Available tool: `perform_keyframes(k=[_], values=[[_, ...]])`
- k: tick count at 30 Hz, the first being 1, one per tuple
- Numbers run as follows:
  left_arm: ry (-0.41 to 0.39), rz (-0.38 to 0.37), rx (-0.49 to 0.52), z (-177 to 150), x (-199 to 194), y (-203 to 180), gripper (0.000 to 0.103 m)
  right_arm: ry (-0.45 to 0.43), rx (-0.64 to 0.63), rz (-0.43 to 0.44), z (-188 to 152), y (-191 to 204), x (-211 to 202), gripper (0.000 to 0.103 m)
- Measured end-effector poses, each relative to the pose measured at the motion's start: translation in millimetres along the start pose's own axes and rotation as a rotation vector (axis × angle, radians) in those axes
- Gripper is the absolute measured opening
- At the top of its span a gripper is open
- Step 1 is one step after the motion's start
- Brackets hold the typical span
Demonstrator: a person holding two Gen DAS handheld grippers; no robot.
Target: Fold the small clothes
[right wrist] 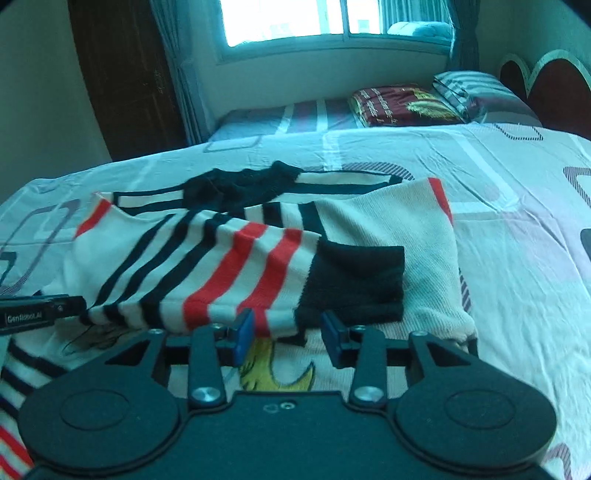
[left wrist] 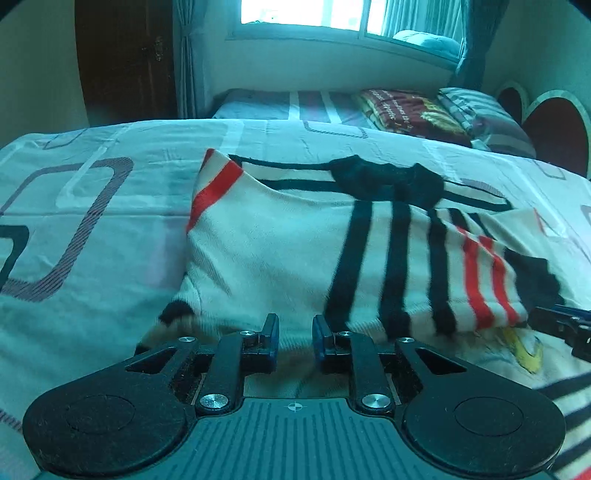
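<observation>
A small white knit sweater [left wrist: 273, 236] with black and red stripes and a black collar [left wrist: 388, 181] lies spread on the bed. One striped sleeve [right wrist: 236, 273] with a black cuff [right wrist: 354, 284] is folded across the body. A yellow cartoon print [right wrist: 266, 373] shows below it. My left gripper [left wrist: 295, 332] hovers open over the sweater's near left edge, with nothing pinched. My right gripper [right wrist: 288, 326] is open just in front of the sleeve's lower edge, pads apart from the cloth. Each gripper shows at the side of the other's view: right gripper [left wrist: 565, 325], left gripper [right wrist: 40, 312].
The pale bed sheet [right wrist: 517, 229] with rounded-rectangle prints spreads all around the sweater. Farther back lie a folded maroon blanket [right wrist: 399, 103] and a striped pillow [right wrist: 476, 92] by a red headboard [right wrist: 561, 88]. A window [right wrist: 288, 18] and dark door [right wrist: 122, 74] stand behind.
</observation>
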State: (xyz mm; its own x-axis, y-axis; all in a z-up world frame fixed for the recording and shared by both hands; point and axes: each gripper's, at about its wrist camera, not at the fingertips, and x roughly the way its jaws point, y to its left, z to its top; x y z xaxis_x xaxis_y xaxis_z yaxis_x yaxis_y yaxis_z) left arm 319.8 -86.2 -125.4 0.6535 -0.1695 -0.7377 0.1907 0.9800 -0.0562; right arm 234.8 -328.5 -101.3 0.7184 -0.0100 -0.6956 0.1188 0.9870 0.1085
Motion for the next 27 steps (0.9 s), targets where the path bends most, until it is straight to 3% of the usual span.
perform_keyframes(k=[6, 9, 15, 24, 27], values=[[0.032, -0.041, 0.003, -14.7, -10.8, -18.6, 0.021, 0.009, -0.02, 0.042, -12.7, 8.9, -14.4, 0.04], [0.01, -0.049, 0.026, -4.7, -15.2, -30.7, 0.021, -0.009, -0.041, 0.047, -6.3, 11.0, -17.5, 0.04], [-0.015, -0.058, -0.022, 10.0, -24.4, -37.8, 0.021, -0.049, -0.047, 0.06, 6.0, 12.0, -27.9, 0.041], [0.048, -0.034, 0.012, -28.6, -22.4, -55.2, 0.022, 0.038, -0.086, 0.129, -32.2, 29.1, -25.0, 0.041], [0.068, -0.004, 0.031, -46.5, -19.5, -51.5, 0.022, 0.07, -0.136, 0.115, -48.2, 32.5, -22.9, 0.041]])
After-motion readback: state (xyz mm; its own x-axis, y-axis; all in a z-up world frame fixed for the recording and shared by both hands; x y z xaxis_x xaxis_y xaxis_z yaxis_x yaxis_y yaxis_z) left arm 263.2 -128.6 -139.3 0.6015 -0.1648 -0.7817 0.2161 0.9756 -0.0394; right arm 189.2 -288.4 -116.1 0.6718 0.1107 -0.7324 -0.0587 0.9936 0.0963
